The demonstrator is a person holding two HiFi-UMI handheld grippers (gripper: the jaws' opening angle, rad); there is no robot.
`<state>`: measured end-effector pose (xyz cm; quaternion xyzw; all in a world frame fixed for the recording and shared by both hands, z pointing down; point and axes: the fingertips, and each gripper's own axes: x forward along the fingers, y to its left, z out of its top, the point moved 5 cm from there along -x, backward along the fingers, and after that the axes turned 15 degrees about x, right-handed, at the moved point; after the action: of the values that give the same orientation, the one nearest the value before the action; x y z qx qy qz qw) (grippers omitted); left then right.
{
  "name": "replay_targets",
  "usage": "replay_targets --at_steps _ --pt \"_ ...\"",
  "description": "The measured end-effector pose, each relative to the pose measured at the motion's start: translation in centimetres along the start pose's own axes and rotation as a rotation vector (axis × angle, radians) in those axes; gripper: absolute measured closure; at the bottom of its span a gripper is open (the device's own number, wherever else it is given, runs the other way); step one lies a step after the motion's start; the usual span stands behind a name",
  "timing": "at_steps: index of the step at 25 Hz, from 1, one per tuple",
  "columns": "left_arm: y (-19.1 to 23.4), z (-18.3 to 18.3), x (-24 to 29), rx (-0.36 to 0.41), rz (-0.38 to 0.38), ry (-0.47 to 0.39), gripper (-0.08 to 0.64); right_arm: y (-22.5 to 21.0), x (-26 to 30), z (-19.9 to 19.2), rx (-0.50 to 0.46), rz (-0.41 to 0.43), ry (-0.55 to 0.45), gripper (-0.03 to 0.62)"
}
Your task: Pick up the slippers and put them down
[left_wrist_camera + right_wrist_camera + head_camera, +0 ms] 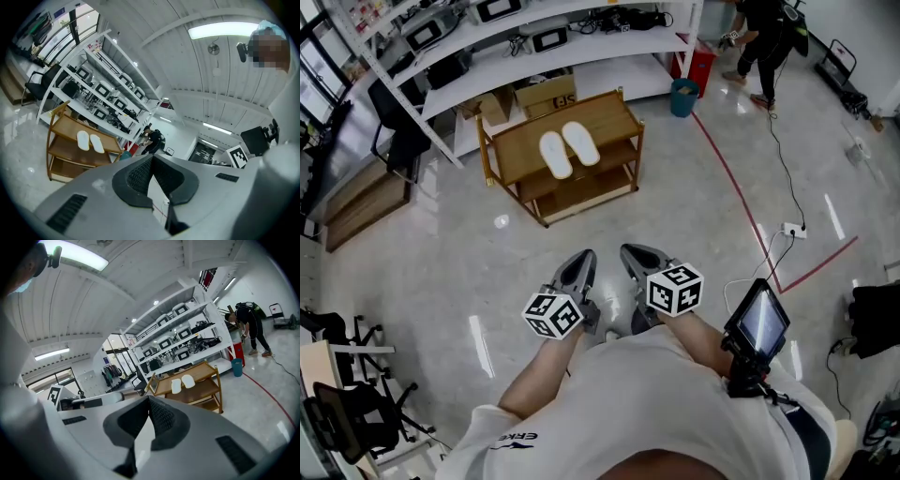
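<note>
Low in the middle of the head view, we hold the left gripper [581,259] and the right gripper [634,253] side by side above bare floor. Both have their jaws pressed fully together with nothing between them. The slippers [568,148], a white pair, lie flat and close beside each other on the top shelf of the wooden rack [521,138], higher in the frame and well apart from us. Our main worry is reaching the shelf with the jaws still closed: we would then shove a slipper along the smooth wood, perhaps off the far edge, instead of pinching it. Because they look thin and lie flat, we judge that a level approach could slide over or under them, and a steep one could jam a jaw into the shelf and rock the rack. As the two sit so close, grabbing one may drag the other.
</note>
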<state>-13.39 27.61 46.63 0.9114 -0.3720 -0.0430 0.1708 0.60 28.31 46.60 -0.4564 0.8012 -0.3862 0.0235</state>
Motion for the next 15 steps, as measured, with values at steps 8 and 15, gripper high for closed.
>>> replay_targets --at_steps 8,15 --pt "2.7 1.9 5.7 0.019 0.072 -0.009 0.555 -3.3 4.3 5.6 -0.017 0.063 0.025 0.586" --pt "4.7 2.8 10.7 0.03 0.141 -0.015 0.555 -6.8 7.3 10.1 -0.021 0.1 0.041 0.586"
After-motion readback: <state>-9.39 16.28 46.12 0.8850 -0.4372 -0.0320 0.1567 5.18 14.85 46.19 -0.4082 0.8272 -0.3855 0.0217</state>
